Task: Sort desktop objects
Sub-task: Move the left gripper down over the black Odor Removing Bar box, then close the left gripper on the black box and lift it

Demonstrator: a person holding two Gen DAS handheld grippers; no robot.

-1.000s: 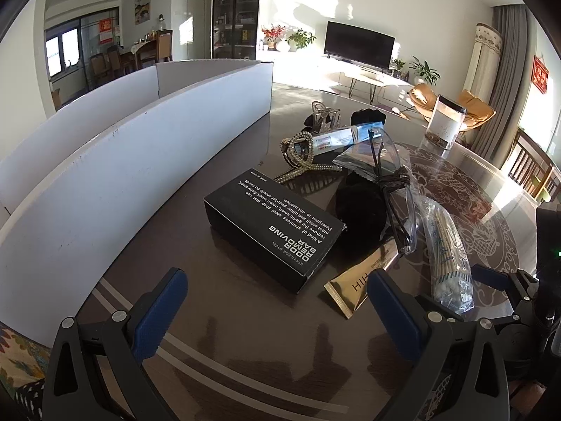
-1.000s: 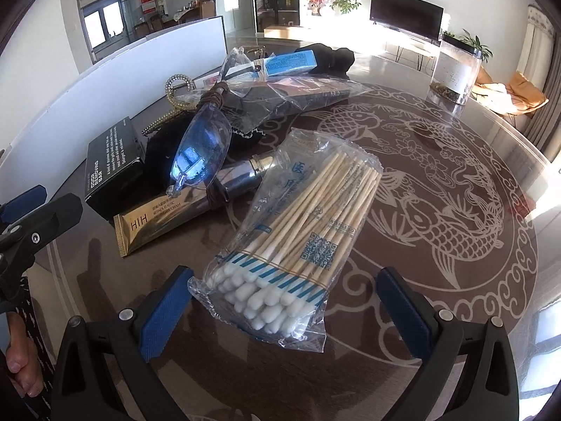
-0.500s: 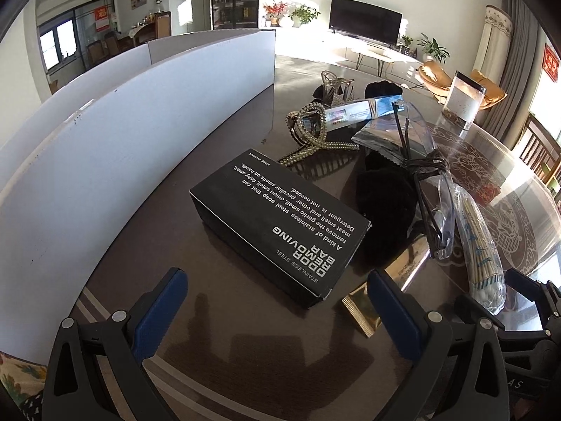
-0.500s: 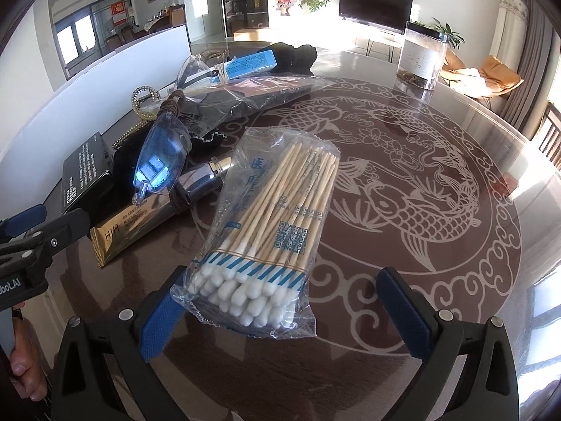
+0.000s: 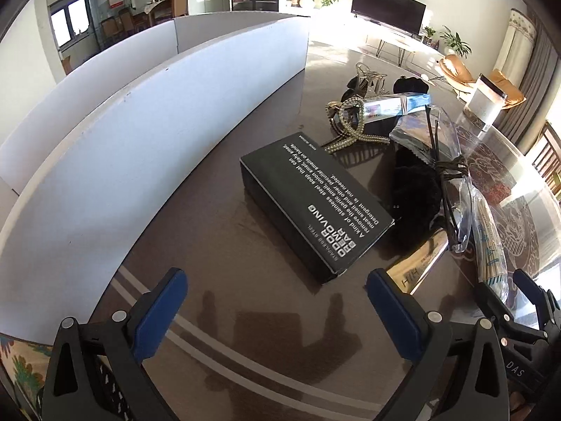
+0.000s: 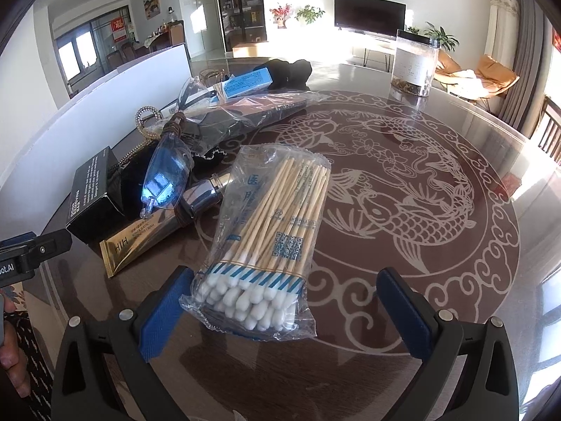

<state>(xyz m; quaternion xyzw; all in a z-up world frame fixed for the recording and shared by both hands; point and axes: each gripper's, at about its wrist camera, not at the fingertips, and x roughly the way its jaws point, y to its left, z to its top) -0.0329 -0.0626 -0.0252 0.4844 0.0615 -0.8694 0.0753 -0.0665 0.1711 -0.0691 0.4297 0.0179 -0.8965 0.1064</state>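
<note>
Your left claw (image 5: 277, 301) is spread wide w/ nothing between the blue pads (image 5: 159, 307); it hovers over bare table (image 5: 217, 245) just short of the black box (image 5: 315, 203). Your right claw (image 6: 284, 310) is equally wide, gripping nothing yet; the swab pack (image 6: 270, 242) lies between its fingers, cotton-tip end nearest you, left pad (image 6: 164, 312) right beside the pack's corner, contact can't be judged

Count, all clustered toward the table's left side by the white board (image 5: 140, 133): 1 black box, 1 swab pack, 1 gold tube (image 6: 140, 242) w/ silver cap, 1 pair clear glasses (image 6: 168, 172) lying over a black pouch (image 5: 413, 196), 1 pearl hair clip (image 5: 350, 122), 1 blue-white carton (image 6: 245, 82), 1 dark item in clear wrap (image 6: 252, 112), 1 black cloth lump (image 6: 291, 68) at the far edge. 1 jar (image 6: 415, 61) stands alone, far-right edge, well apart from the rest

Writing: box reads "ODOR REMOVING BAR", "STAINLESS STEEL", plus "A kind of stainless steel soap that can remove the garlic smell, onion smell..." Tube reads "HIH". Swab pack has a QR code and Chinese print, too small to read. Left tool body shows "...bot.AI" in the right view; right tool shows "DAS" in the left view
</note>
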